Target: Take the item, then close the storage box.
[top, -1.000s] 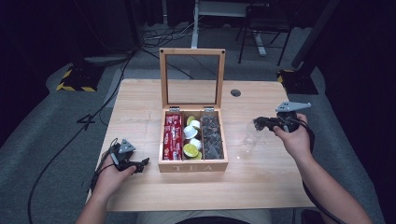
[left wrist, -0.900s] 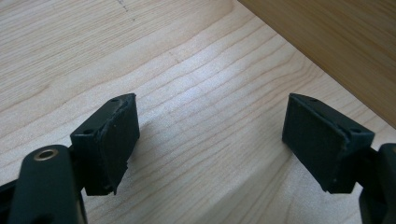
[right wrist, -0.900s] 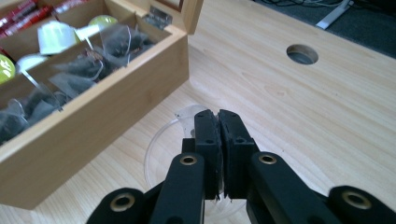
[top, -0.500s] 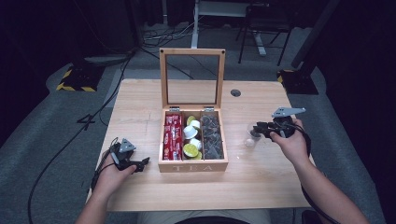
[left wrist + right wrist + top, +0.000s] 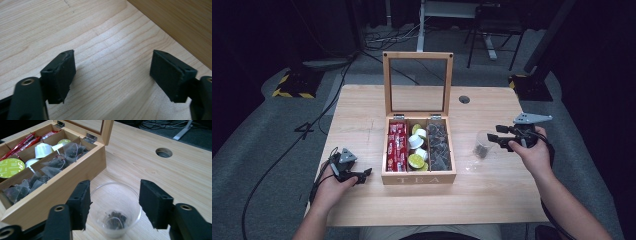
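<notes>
Right gripper (image 5: 501, 141) lowered toward cup (image 5: 482, 145) since earlier frame; jaws spread wide, straddling rim, nothing gripped. One cup upright, right of box (image 5: 418, 178), teabag inside. Left gripper (image 5: 360, 175) wide open, empty.

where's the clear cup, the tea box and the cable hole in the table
clear cup (image 5: 115, 202), right gripper view, on its inner wall below the rim.
tea box (image 5: 418, 178), high view, on its front wall with the lettering.
cable hole (image 5: 464, 99), high view, on the middle of the opening.
</notes>
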Demonstrator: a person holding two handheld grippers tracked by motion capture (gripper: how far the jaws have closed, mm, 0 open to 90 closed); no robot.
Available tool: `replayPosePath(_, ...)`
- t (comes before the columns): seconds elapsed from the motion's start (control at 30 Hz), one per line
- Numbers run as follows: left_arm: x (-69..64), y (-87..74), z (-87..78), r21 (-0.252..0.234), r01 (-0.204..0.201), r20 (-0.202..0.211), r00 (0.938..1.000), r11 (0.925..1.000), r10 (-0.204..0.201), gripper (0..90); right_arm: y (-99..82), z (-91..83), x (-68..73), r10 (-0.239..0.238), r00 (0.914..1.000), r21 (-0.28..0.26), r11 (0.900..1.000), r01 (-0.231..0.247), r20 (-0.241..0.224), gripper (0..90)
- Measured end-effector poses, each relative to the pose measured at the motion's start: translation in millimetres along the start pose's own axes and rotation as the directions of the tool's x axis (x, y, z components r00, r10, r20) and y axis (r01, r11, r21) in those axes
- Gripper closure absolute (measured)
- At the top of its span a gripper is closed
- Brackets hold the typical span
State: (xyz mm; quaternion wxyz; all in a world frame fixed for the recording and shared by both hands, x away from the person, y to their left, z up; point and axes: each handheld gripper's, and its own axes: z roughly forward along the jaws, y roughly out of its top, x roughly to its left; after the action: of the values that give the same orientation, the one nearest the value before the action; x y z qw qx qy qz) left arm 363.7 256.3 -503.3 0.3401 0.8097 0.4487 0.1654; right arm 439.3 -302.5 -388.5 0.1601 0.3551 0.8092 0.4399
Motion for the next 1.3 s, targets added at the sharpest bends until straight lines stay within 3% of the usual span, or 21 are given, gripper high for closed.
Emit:
replayPosePath(0.2,0.7,2.0,-6.0,0.008,0.016,0.01,0.9998,0.9998,-0.016,27.2,-18.5,-20.2,-5.4,0.011,0.9992,0.012,0.9999,-0.011,0.038,35.8)
replayPosePath(0.43,0.7,19.2,-24.2,-0.046,0.056,0.022,0.9982,0.9974,-0.055,28.9,-53.4,-28.3,-18.8,0.077,0.9945,0.033,0.9963,-0.08,0.07,29.3)
replayPosePath(0.53,2.2,28.1,-31.3,-0.073,0.068,0.034,0.9973,0.995,-0.066,29.5,-66.8,-28.7,-21.3,0.086,0.9914,0.044,0.9948,-0.091,0.098,29.1)
replayPosePath(0.67,5.7,45.2,-39.9,-0.129,0.083,0.056,0.9955,0.9881,-0.077,29.9,-84.8,-24.6,-24.1,0.106,0.9911,0.049,0.9927,-0.11,0.079,26.5)
replayPosePath(0.87,9.9,70.1,-49.6,-0.176,0.073,0.043,0.9968,0.9817,-0.067,29.8,-107.7,-14.7,-23.9,0.133,0.9877,0.073,0.9876,-0.139,0.082,25.0)
replayPosePath(1.07,16.4,100.9,-55.6,-0.23,0.051,0.083,0.996,0.9718,-0.032,30.7,-126.2,-4.8,-25.0,0.101,0.9934,0.109,0.9883,-0.106,0.054,23.8)
replayPosePath(1.13,19.4,112.0,-55.2,-0.242,0.046,0.094,0.9953,0.9692,-0.023,31.0,-131.8,-2.6,-24.6,0.103,0.9928,0.122,0.9864,-0.11,0.061,23.9)
replayPosePath(1.3,24.8,139.1,-53.3,-0.268,0.05,0.1,0.9947,0.9621,-0.023,30.9,-137.2,-0.2,-19.7,0.055,0.9936,0.113,0.9914,-0.066,0.099,23.9)
